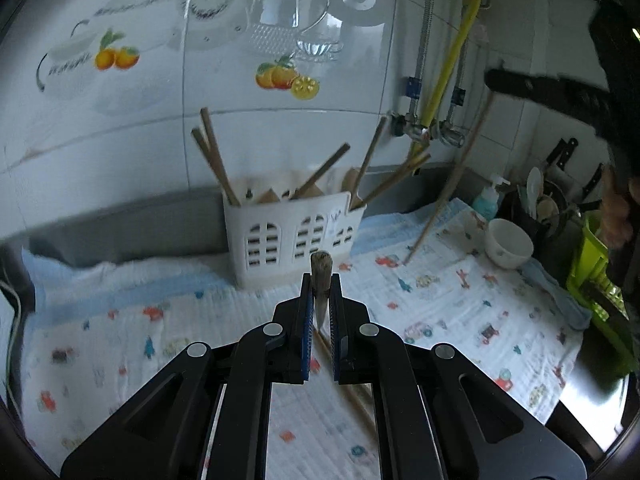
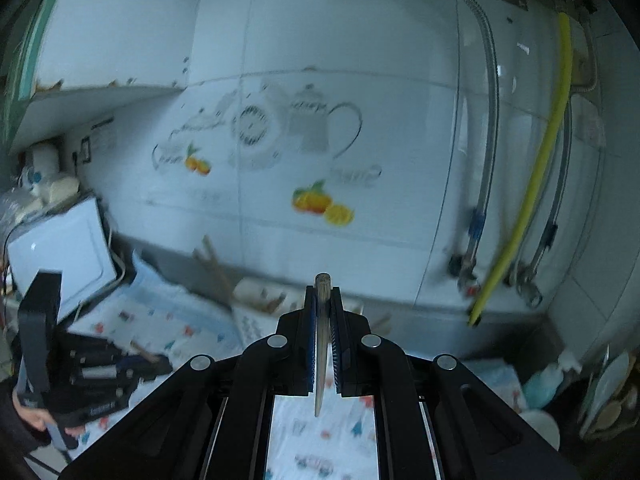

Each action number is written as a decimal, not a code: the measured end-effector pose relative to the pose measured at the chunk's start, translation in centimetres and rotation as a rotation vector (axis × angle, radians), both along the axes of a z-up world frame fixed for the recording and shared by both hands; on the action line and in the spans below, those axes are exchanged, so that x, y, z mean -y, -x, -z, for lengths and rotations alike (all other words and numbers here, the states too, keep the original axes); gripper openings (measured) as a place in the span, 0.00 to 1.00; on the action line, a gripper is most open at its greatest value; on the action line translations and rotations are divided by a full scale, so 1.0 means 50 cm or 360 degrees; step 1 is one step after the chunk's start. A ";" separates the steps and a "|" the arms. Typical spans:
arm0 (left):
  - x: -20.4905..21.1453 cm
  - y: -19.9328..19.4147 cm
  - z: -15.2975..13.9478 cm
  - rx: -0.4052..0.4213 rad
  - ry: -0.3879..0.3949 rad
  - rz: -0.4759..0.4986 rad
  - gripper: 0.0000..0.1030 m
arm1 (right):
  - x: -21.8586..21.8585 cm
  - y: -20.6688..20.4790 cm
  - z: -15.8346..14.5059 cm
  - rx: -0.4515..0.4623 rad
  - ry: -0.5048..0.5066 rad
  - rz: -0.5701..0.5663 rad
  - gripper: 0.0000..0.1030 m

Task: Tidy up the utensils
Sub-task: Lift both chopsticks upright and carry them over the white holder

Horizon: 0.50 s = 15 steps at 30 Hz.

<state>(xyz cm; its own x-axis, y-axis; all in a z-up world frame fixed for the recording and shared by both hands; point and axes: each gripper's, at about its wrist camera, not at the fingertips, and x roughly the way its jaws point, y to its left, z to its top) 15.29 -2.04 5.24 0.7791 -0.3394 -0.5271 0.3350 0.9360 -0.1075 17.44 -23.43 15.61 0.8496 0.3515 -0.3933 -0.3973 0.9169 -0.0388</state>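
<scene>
In the left wrist view my left gripper (image 1: 321,280) is shut on a worn wooden chopstick (image 1: 321,266) whose blunt end stands up between the pads. Just beyond it a white slotted caddy (image 1: 294,232) holds several chopsticks. At the upper right my right gripper (image 1: 494,80) holds a long chopstick (image 1: 448,184) that hangs slanting down toward the cloth. In the right wrist view my right gripper (image 2: 322,292) is shut on that chopstick (image 2: 322,320), high over the counter. The caddy (image 2: 260,296) is blurred below, and my left gripper (image 2: 154,364) is at the lower left.
A patterned white cloth (image 1: 460,312) covers the counter, and more chopsticks (image 1: 348,384) lie on it under my left gripper. A white bowl (image 1: 508,242), a soap bottle (image 1: 488,200), a dark utensil holder (image 1: 536,208) and a green rack (image 1: 596,256) crowd the right. Pipes (image 1: 424,116) run down the tiled wall.
</scene>
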 end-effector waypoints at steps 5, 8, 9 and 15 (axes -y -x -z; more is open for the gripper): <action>0.004 -0.040 -0.028 0.0024 -0.0029 0.0000 0.06 | -0.011 -0.067 -0.038 0.0078 -0.0016 0.0058 0.06; -0.001 -0.059 -0.053 0.0051 -0.0022 -0.0002 0.05 | -0.014 -0.098 -0.046 0.0104 -0.0044 0.0072 0.06; -0.003 -0.064 -0.065 0.0071 -0.0028 -0.0008 0.06 | -0.015 -0.110 -0.046 0.0111 -0.0054 0.0076 0.06; -0.004 -0.084 -0.146 0.0213 -0.0054 -0.0029 0.05 | -0.028 -0.161 -0.018 0.0095 -0.0061 0.0082 0.06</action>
<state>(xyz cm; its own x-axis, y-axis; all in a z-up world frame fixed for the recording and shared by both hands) 19.48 -1.83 12.52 0.8491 -0.3081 -0.4290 0.3270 0.9445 -0.0313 25.50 -22.03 16.49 0.8884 0.3208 -0.3283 -0.3478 0.9372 -0.0253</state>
